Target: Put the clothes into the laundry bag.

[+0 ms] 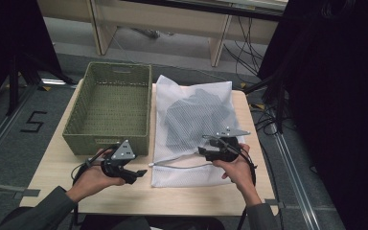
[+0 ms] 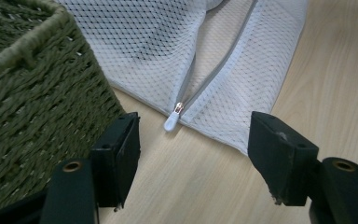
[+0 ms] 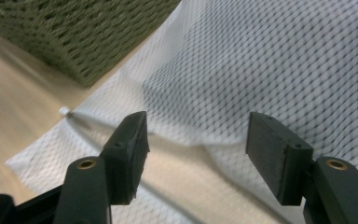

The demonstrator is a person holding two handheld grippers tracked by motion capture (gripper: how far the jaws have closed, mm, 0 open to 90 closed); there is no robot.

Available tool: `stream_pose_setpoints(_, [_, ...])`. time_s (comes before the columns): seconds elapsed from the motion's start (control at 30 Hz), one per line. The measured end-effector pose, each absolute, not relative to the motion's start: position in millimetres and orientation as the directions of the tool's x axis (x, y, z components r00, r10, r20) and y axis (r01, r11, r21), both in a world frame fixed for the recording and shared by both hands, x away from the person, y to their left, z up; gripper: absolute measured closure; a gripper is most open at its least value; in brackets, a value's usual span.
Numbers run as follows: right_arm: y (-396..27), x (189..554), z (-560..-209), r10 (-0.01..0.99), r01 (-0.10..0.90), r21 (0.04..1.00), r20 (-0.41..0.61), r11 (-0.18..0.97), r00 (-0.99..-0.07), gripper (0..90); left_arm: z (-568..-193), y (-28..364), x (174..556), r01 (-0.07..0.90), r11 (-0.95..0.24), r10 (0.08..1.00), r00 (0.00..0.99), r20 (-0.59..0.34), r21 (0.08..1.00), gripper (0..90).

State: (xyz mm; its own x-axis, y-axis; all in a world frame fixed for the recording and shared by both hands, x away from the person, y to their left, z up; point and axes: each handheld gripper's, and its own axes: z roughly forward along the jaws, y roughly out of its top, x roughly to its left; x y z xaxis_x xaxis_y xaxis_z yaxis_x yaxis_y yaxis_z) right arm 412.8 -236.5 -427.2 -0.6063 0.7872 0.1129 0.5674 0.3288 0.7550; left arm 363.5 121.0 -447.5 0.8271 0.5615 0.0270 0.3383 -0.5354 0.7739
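A white mesh laundry bag (image 1: pixel 172 96) lies flat on the wooden table (image 1: pixel 52 167) with a dark garment (image 1: pixel 196 115) inside it. Its zipper runs along the near edge and ends at a white pull (image 1: pixel 151 164) at the near left corner. My left gripper (image 1: pixel 141 173) hovers just left of that corner, open; in the left gripper view the pull (image 2: pixel 171 122) lies on the wood ahead of the empty jaws (image 2: pixel 193 154). My right gripper (image 1: pixel 203 151) hangs over the bag's near right part, open, with nothing between its jaws (image 3: pixel 198 149) and the mesh (image 3: pixel 270 70) below.
A green woven basket (image 1: pixel 110 136) stands empty left of the bag, its near wall close to my left gripper (image 2: pixel 37 107). Bare wood runs along the table's front edge. Dark equipment and cables stand to the right, off the table.
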Motion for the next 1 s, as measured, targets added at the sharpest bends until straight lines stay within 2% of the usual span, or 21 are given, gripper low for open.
stream_pose_setpoints(0.4, [-242, 396, -436, 0.771, 0.539, 0.772, 0.103, 0.337, -0.628, 37.9, -445, 142, 358, 0.336, -0.514, 0.588, 0.808, 0.04, 0.789, 31.7])
stream_pose_setpoints(0.43, [-241, 393, -435, 0.773, 0.565, 0.759, 0.134, 0.322, -0.62, 37.5, -445, 143, 357, 0.345, -0.511, 0.595, 0.803, 0.035, 0.787, 31.6])
stream_pose_setpoints(0.47, [-243, 393, -436, 0.764, 0.545, 0.767, 0.114, 0.339, -0.635, 37.4, -445, 145, 357, 0.343, -0.512, 0.598, 0.801, 0.041, 0.788, 31.5])
stream_pose_setpoints(0.57, [-243, 387, -438, 0.769, 0.557, 0.771, 0.142, 0.309, -0.623, 36.3, -446, 149, 356, 0.348, -0.501, 0.603, 0.797, 0.031, 0.793, 30.9])
stream_pose_setpoints(1.0, [-248, 374, -445, 0.771, 0.571, 0.752, 0.135, 0.33, -0.622, 33.5, -447, 161, 351, 0.343, -0.51, 0.613, 0.788, 0.054, 0.789, 28.4])
